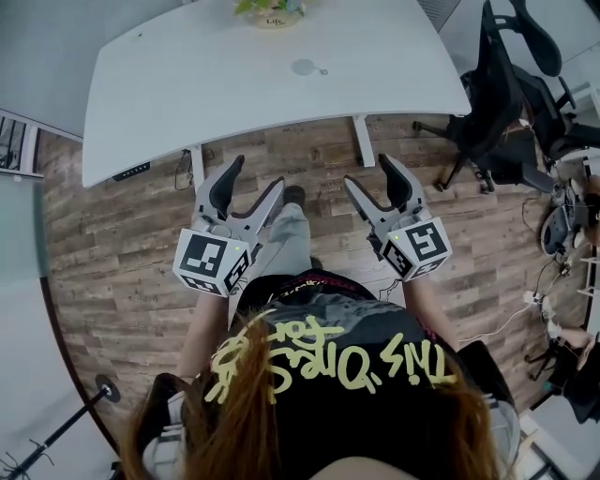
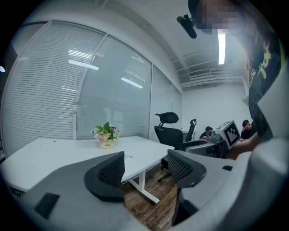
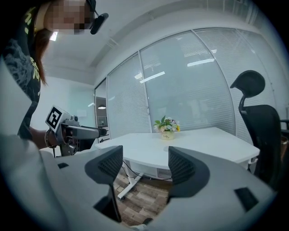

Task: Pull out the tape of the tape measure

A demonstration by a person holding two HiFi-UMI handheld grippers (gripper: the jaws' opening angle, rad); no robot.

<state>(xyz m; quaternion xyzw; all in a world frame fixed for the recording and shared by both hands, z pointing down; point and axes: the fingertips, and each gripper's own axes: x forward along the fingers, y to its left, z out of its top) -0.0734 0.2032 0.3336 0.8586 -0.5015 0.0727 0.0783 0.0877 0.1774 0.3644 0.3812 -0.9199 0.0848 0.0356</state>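
While the person's black shirt with yellow lettering fills the bottom of the head view, both grippers are held out in front at about the same level, over the plank floor and short of the desk. The left gripper has its jaws standing wide apart; its own view shows only floor and the desk leg in the gap between the ribbed pads, so it holds nothing. The right gripper mirrors it, jaws likewise spread wide and empty, and each gripper's marker cube sits close to the body. Between the two, a grey trouser leg and a dark shoe show on the floor.

Beyond the tips stands the white desk. The tape measure, a small round pale case with a little tab at its side, lies flat near the desk's middle, well apart from both grippers. Farther back, at the desk's far edge, is a small pot of flowers. A black office chair stands off the desk's right end, and a glass wall with blinds closes the room behind.
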